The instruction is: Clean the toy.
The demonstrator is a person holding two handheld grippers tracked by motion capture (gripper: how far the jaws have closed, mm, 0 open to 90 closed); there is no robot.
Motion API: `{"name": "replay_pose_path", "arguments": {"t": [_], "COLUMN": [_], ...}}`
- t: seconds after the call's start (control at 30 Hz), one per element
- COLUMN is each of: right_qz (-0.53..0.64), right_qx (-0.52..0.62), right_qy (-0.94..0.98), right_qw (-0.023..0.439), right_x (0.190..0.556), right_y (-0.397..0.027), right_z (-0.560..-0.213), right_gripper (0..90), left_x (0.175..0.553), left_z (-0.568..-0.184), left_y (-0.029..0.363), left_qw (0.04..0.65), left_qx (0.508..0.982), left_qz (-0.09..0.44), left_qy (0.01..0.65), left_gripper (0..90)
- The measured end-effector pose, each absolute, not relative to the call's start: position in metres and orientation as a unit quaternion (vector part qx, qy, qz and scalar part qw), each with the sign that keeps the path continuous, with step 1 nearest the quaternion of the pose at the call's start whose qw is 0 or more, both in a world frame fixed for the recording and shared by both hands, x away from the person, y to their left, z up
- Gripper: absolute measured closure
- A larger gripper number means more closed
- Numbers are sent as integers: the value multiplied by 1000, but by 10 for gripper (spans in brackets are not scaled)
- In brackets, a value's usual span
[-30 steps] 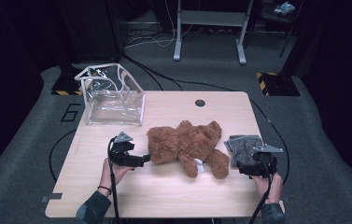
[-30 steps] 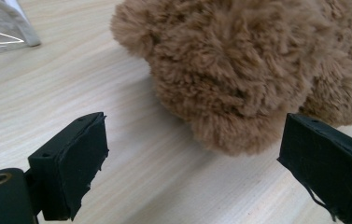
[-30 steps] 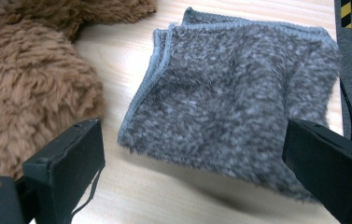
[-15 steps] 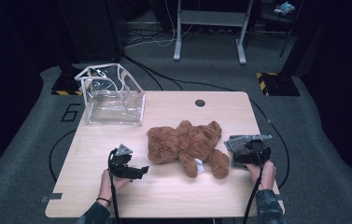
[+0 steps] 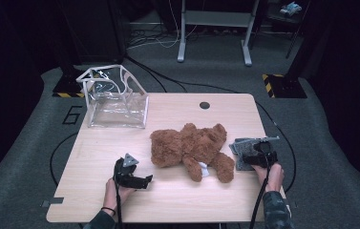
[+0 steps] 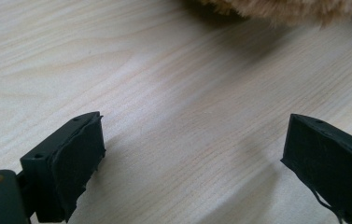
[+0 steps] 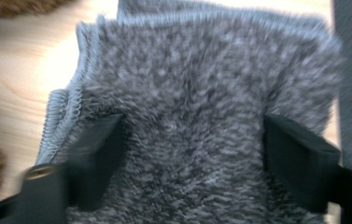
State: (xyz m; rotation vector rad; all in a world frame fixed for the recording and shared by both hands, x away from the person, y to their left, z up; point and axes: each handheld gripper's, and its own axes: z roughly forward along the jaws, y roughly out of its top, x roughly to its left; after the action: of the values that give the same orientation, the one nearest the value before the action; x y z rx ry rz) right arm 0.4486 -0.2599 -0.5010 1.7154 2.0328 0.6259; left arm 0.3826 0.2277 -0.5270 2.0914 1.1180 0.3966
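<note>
The right gripper (image 7: pixel 192 154), jaws closing, straddles a folded grey cloth (image 7: pixel 201 93), not yet clamped. The left gripper (image 6: pixel 192 154) gapes over bare table (image 6: pixel 164 70) beside the teddy bear (image 5: pixel 192 148).

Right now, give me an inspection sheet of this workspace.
Surface: light wooden table, with a dark round port near its far edge.
Job's things: folded grey towel at the right edge; brown teddy bear lying mid-table.
Clutter: clear plastic bag at the far left corner.
Grippers: left claw open over bare wood; right claw pressed into the towel's pile, jaws just closing, not yet pinching.
Cables: one trails from each claw toward the person; more on the floor.
Surroundings: dark carpet, metal stand legs behind.
</note>
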Motion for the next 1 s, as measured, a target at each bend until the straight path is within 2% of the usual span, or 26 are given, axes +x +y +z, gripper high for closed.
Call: {"name": "replay_pose_path", "arguments": {"t": [0.07,0.13,0.2,0.23,0.27,0.3,0.47,0.7,1.0], "right_qz": [234,237,241,248,248,250,254,268,291], "right_qx": [616,620,619,614,614,614,618,613,604], "right_qy": [726,722,721,721,721,721,716,715,713], "right_qw": [198,197,197,201,201,202,203,202,206], "right_x": [448,447,445,444,444,443,441,436,430], "right_y": [-263,-264,-265,-266,-266,-267,-267,-268,-266], "right_z": [-504,-503,-502,-503,-503,-503,-502,-495,-470], "right_gripper": [305,429,511,585,585,654,743,754,757], "left_x": [381,380,379,379,379,379,378,379,379], "left_z": [-528,-530,-530,-530,-530,-530,-530,-530,-531], "left_y": [227,226,224,223,224,224,221,221,221], "left_qw": [358,362,356,355,353,351,346,346,350], "left_qx": [814,810,813,813,815,816,818,818,816], "left_qz": [161,169,176,179,177,178,184,184,181], "left_qy": [428,430,425,426,424,423,420,421,423], "left_gripper": [54,52,52,50,50,50,46,46,51]}}
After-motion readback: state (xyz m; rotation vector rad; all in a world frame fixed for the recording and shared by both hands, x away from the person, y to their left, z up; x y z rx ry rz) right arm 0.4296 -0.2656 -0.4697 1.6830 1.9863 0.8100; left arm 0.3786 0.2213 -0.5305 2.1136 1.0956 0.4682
